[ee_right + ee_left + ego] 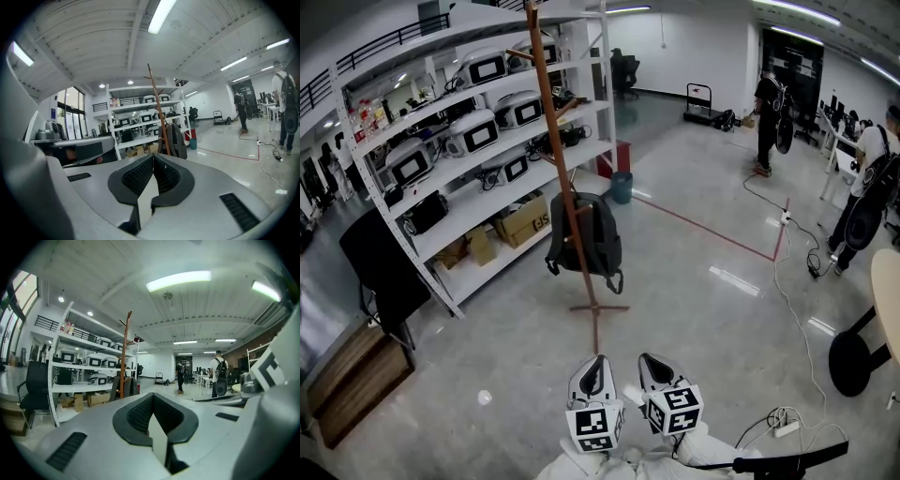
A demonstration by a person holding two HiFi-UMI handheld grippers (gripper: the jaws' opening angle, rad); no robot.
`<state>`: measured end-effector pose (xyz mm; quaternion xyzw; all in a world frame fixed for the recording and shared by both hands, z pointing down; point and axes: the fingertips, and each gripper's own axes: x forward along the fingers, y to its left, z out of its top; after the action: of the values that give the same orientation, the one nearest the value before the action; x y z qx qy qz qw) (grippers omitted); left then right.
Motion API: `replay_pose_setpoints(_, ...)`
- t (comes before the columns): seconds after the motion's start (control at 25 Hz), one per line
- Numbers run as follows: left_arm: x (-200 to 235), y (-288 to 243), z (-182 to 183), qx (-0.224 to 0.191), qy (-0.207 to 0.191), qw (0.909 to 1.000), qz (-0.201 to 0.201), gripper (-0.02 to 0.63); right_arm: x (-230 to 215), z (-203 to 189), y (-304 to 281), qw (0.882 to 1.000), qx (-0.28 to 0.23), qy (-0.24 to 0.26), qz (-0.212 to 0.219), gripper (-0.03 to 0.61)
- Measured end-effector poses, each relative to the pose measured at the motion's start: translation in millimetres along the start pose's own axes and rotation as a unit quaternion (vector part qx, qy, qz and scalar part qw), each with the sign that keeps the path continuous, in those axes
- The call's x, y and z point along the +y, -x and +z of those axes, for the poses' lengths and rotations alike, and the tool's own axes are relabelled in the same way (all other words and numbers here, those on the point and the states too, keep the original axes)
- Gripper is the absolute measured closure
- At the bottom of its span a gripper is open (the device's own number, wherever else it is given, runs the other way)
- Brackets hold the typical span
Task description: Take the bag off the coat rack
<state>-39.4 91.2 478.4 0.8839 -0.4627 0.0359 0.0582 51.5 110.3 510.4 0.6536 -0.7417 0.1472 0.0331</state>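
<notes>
Far ahead of the closed fingers, bag hangs on coat rack.

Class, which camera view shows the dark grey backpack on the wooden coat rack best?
The head view: the dark grey backpack is largest and clearest there. The right gripper view shows it smaller; the left gripper view, tiny and dim.

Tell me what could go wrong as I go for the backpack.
The coat rack is a thin pole on a small cross foot; tugging the backpack sideways could tip it toward the shelves. The left gripper and right gripper are shut and short of it; they must open first.
</notes>
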Motion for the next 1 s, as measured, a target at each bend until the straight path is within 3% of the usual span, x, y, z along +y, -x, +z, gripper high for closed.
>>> replay_pose_setpoints(1.0,28.0,-63.1,-11.6,0.014,0.001,0.9998,0.012,0.612,-29.2,-3.2,-57.8,1.0,0.018,-0.017,0.004,0.566)
